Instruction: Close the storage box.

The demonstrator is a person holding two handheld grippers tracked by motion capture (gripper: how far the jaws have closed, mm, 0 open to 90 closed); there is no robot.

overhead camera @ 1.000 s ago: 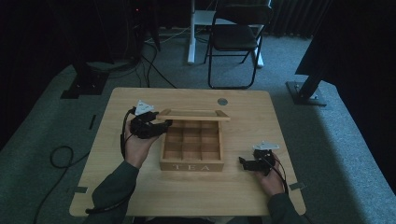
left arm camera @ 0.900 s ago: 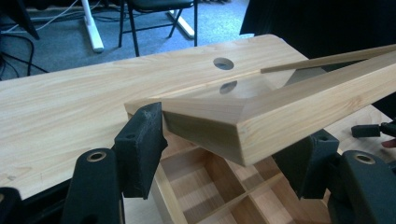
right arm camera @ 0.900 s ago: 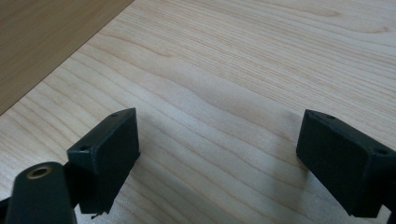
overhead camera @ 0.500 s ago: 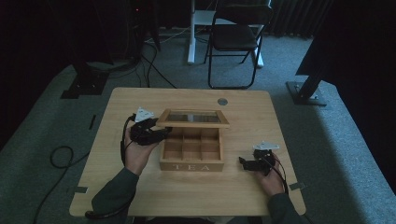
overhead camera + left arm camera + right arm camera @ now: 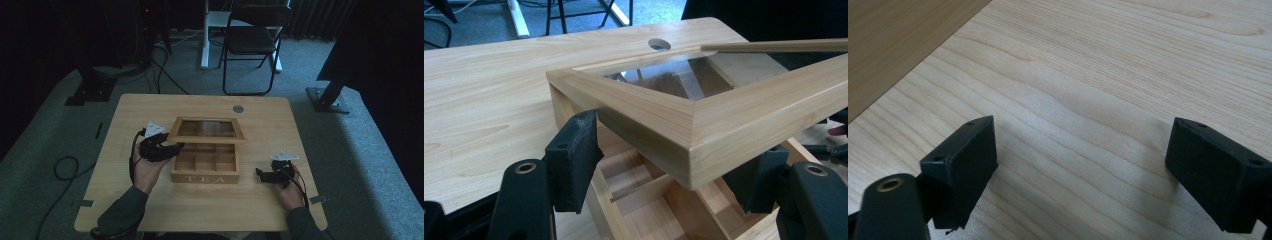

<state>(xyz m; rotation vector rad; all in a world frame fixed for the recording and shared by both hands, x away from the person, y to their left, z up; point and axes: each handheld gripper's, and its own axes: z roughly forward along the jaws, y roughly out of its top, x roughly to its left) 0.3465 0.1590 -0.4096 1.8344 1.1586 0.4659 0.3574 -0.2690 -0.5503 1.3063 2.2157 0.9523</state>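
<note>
A wooden tea box marked TEA stands mid-table, its compartments bare. Its glass-paned lid hangs tilted over the back of the box, partly lowered. My left gripper reaches in from the left and is shut on the lid's wooden frame near a front corner, a pad on each side of it. My right gripper rests to the right of the box. It is open, with only bare tabletop between its pads.
A round cable hole sits in the table's far edge. Beyond the table stand a folding chair and stand bases. Cables lie on the floor at the left. Bare wood stretches in front of the box.
The lid has swung down from nearly upright to a shallow tilt over the box, and my left gripper has sunk with it. My right gripper has stayed put.
</note>
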